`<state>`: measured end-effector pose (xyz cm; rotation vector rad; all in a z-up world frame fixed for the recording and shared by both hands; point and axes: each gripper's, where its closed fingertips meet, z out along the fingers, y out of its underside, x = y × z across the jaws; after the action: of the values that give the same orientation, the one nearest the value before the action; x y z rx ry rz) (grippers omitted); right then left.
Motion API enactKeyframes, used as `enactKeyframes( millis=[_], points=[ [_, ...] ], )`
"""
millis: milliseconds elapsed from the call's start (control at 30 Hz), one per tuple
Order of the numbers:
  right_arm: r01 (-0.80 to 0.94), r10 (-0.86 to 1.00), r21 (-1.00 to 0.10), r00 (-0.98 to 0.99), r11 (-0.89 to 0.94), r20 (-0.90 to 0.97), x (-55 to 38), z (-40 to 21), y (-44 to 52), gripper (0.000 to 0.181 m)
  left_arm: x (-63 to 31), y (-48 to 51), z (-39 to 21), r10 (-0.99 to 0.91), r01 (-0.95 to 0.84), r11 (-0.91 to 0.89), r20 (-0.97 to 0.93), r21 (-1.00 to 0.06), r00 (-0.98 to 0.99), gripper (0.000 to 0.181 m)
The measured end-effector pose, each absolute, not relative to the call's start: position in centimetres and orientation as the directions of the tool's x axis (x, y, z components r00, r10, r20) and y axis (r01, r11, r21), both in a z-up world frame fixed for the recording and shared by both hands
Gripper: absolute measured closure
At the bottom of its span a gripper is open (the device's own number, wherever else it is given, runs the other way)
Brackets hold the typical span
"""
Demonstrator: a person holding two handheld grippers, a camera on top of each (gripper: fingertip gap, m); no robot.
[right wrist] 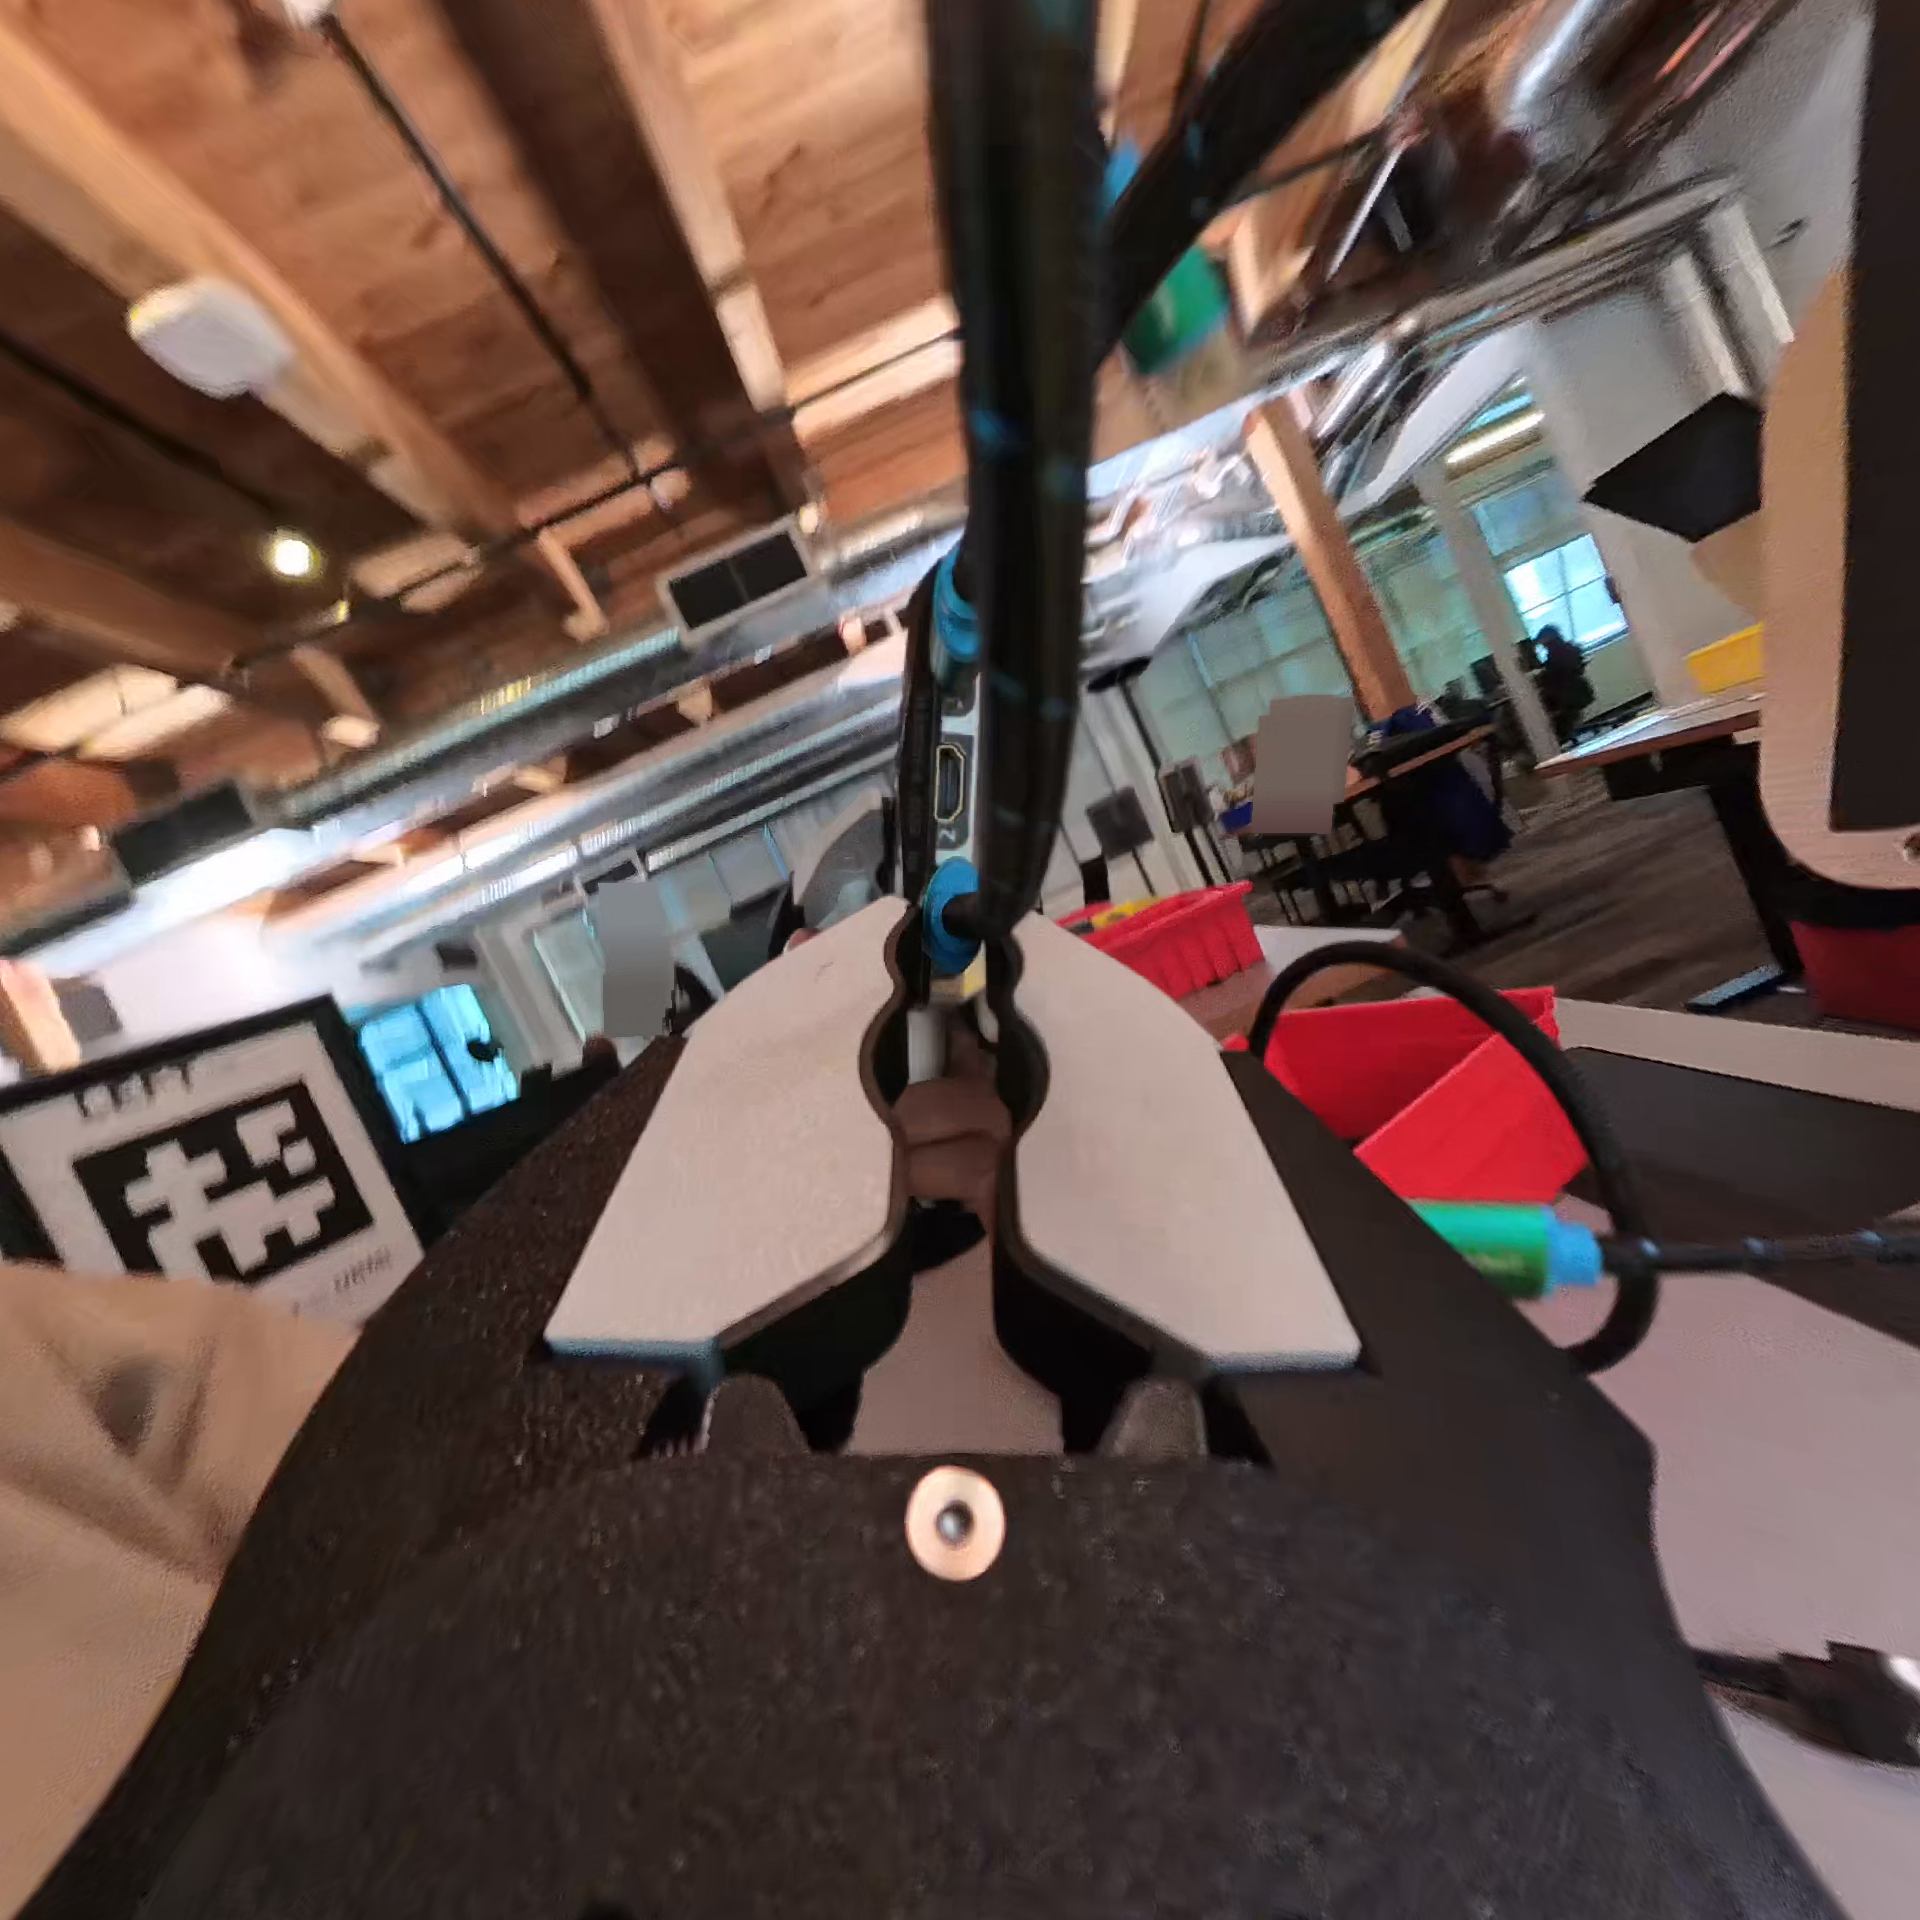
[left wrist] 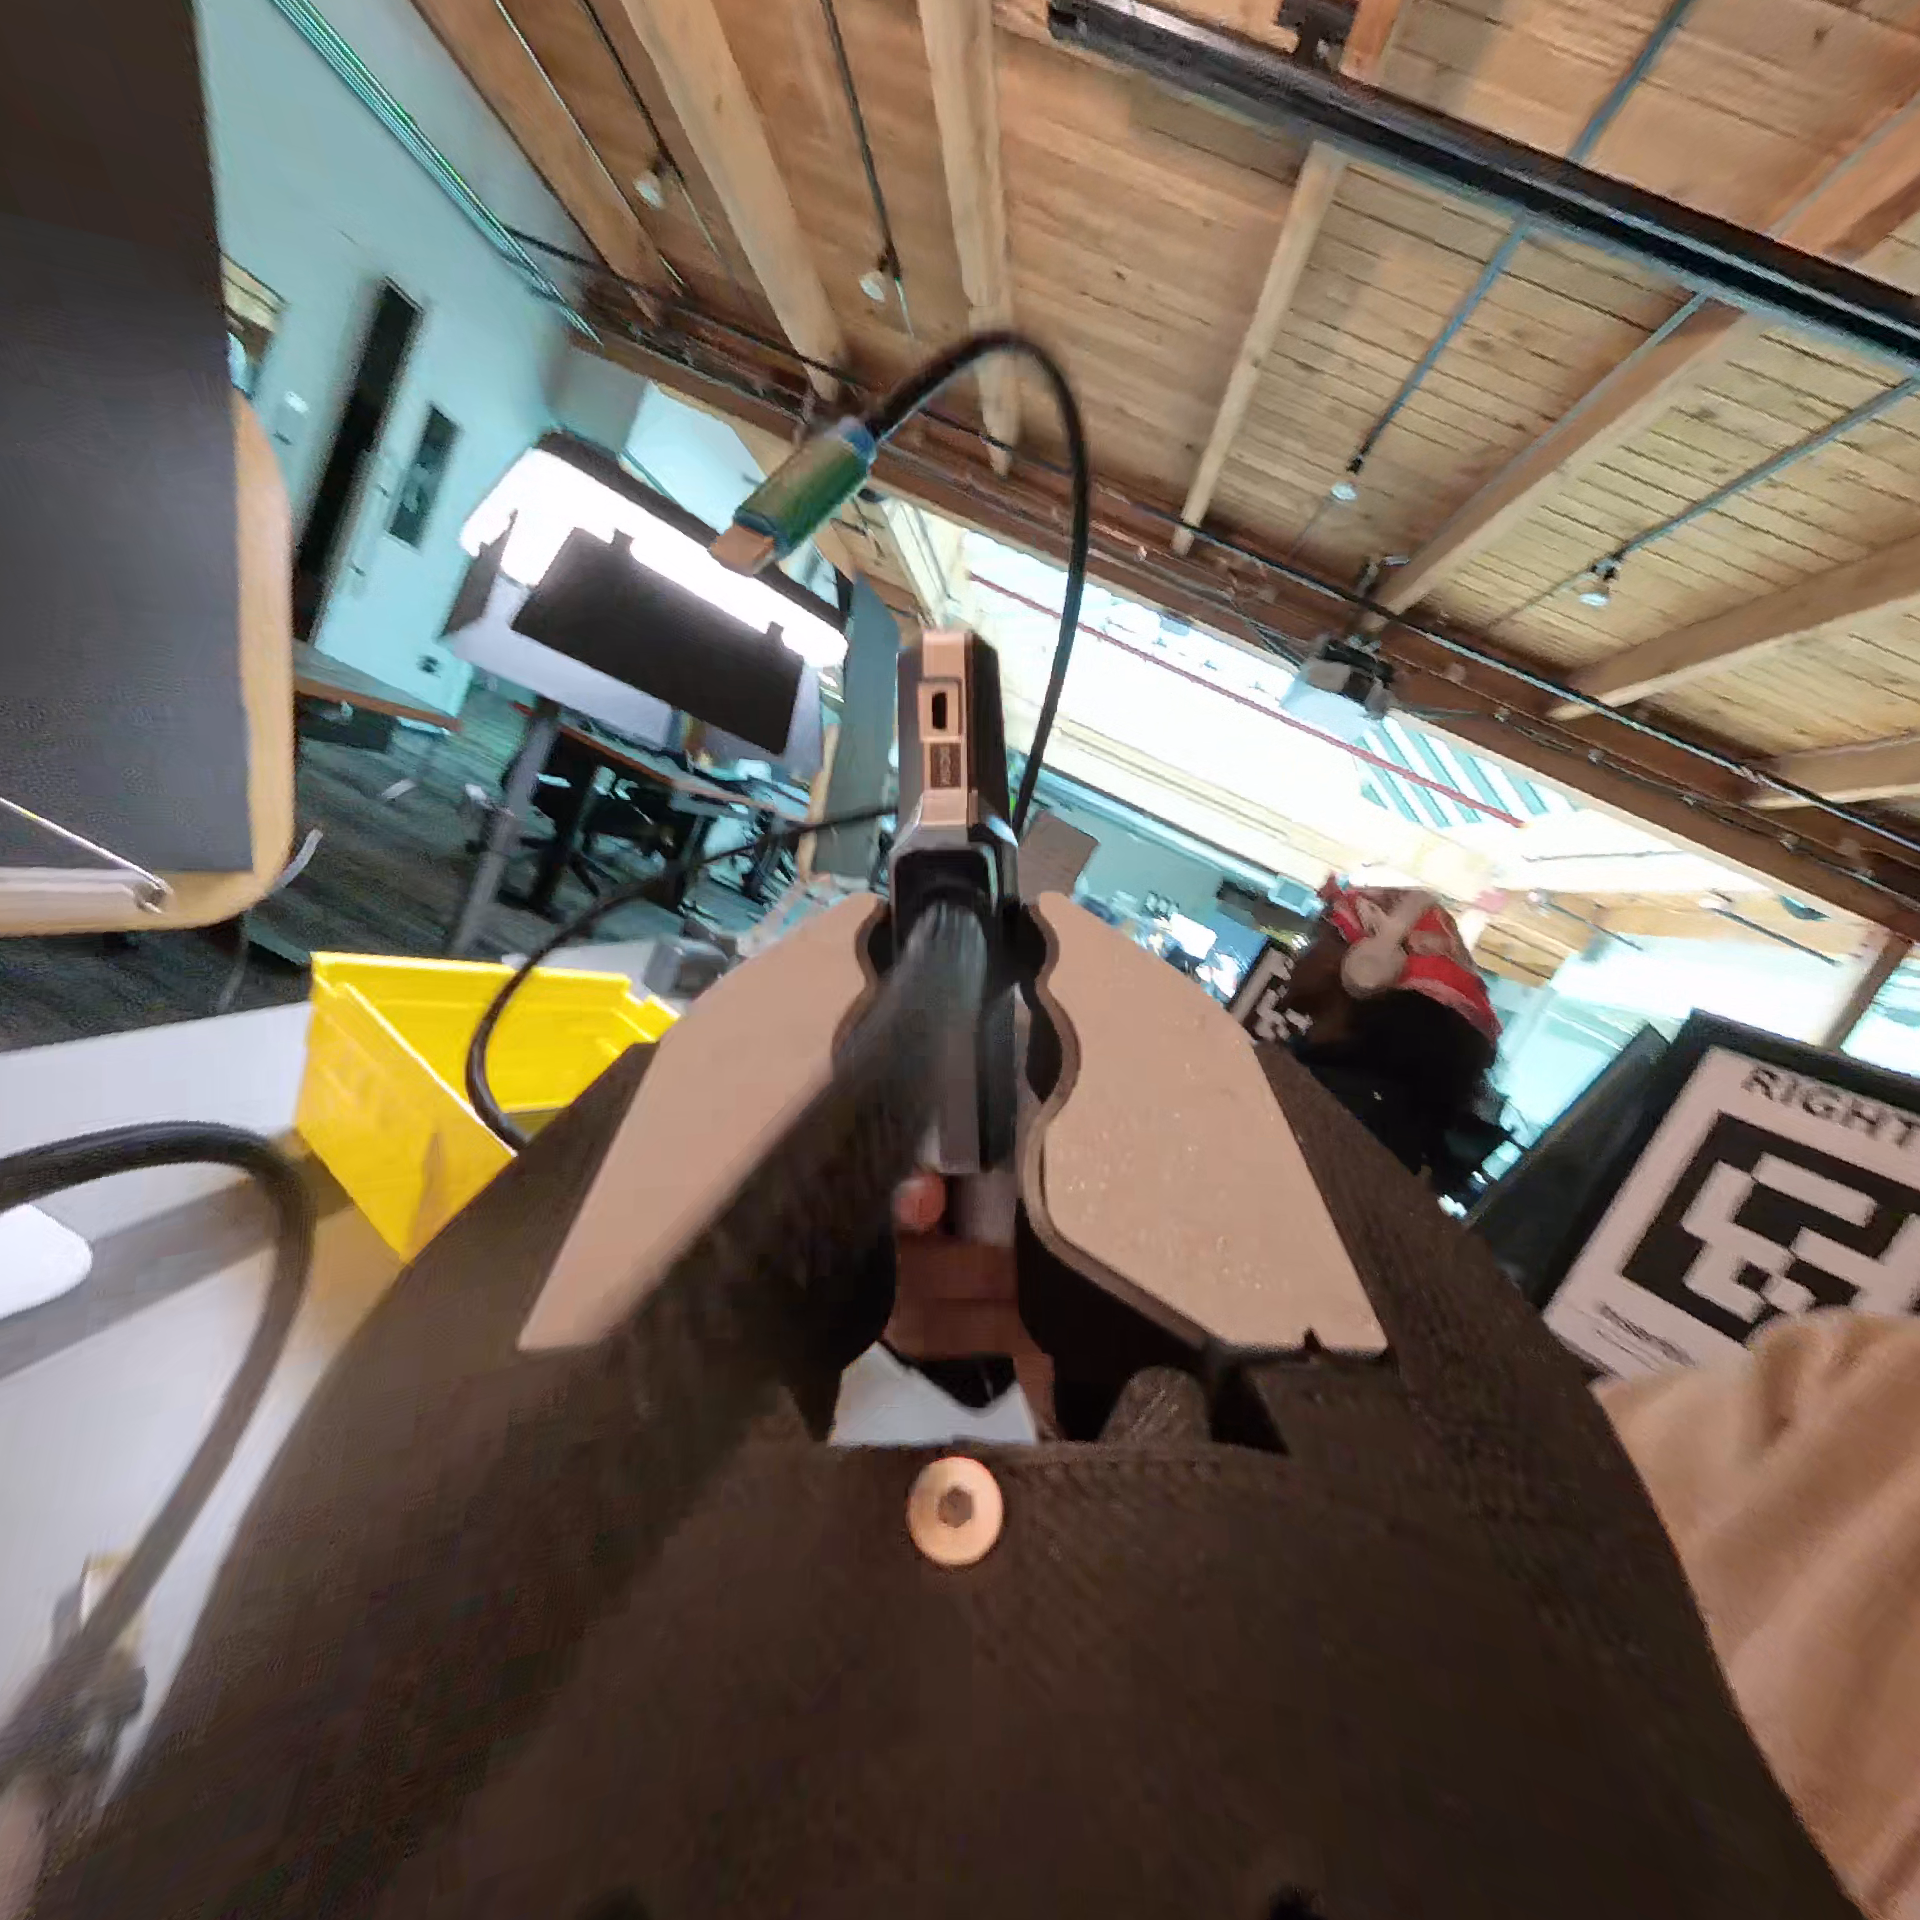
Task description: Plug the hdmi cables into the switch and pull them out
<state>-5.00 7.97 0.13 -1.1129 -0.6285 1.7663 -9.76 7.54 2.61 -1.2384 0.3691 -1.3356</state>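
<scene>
Both grippers point upward toward a wooden beamed ceiling (left wrist: 1299, 343), and both grip the same switch from opposite edges. In the left wrist view the left gripper (left wrist: 951, 920) has its jaws closed down to a narrow gap on the lower end of the switch (left wrist: 940, 743), a slim silver-and-black box standing upright straight ahead of the tips; a thick black cable (left wrist: 914, 997) plugged into its near end runs back between the jaws. Beyond and up-left of the tips a green-bodied HDMI plug (left wrist: 800, 494) hangs free in the air, its thin black lead (left wrist: 1075, 540) arching over and down to the right of the switch. Down-left of the jaws a yellow bin (left wrist: 416, 1049) sits on the white counter (left wrist: 135, 1101). In the right wrist view the right gripper (right wrist: 951, 940) is likewise nearly closed, pinching the switch (right wrist: 940, 790) at its lower edge, just at a blue-collared plug (right wrist: 951, 899) seated in it; an open port shows above that plug, and braided black cables (right wrist: 1013, 416) rise straight up from the tips. To the right of the jaws a second green plug (right wrist: 1507, 1242) lies on the counter (right wrist: 1766, 1382), with red bins (right wrist: 1455, 1081) behind it.
</scene>
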Motion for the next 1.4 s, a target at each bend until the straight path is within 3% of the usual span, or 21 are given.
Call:
enactKeyframes(
  millis=[33, 167, 433, 567, 733, 867, 1200, 1400],
  points=[
    [-0.402, 0.915, -0.822, -0.156, -0.404, -0.373, -4.7, 0.0, 7.8, 0.17, -9.5, 7.2, 2.0, -0.865, 0.496, -0.249, 0.422, -0.832, 0.273, 0.158],
    [-0.273, 0.952, -0.914, -0.148, -0.3, -0.269, -4.0, -1.5, 7.3, 0.17, -8.8, 6.6, -0.1, -0.885, 0.454, -0.271, 0.405, -0.849, 0.231, 0.158],
    [-0.285, 0.933, -0.899, -0.239, -0.333, -0.27, -4.7, -2.8, 6.4, 0.17, -6.9, 6.0, -2.8, -0.895, 0.284, -0.279, 0.356, -0.917, 0.269, 0.153],
    [-0.242, 0.95, -0.928, -0.203, -0.282, -0.236, -5.1, -3.6, 6.3, 0.169, -7.1, 5.9, -3.5, -0.882, 0.274, -0.332, 0.4, -0.903, 0.25, 0.155],
    [-0.223, 0.966, -0.943, -0.137, -0.248, -0.222, -5.4, -3.5, 6.4, 0.169, -7.2, 5.6, -3.4, -0.928, 0.282, -0.143, 0.228, -0.949, 0.295, 0.158],
    [-0.242, 0.965, -0.937, -0.136, -0.253, -0.226, -5.7, -2.8, 6.0, 0.168, -7.1, 5.2, -3.1, -0.937, 0.31, -0.093, 0.188, -0.946, 0.294, 0.158],
    [-0.162, 0.981, -0.974, -0.145, -0.155, -0.132, -4.9, -3.1, 4.9, 0.17, -6.1, 4.7, -2.8, -0.932, 0.314, -0.174, 0.259, -0.933, 0.253, 0.158],
    [-0.123, 0.981, -0.983, -0.161, -0.134, -0.113, -5.7, -4.2, 4.4, 0.17, -6.3, 4.5, -3.0, -0.94, 0.272, -0.135, 0.21, -0.953, 0.268, 0.161]
  ],
)
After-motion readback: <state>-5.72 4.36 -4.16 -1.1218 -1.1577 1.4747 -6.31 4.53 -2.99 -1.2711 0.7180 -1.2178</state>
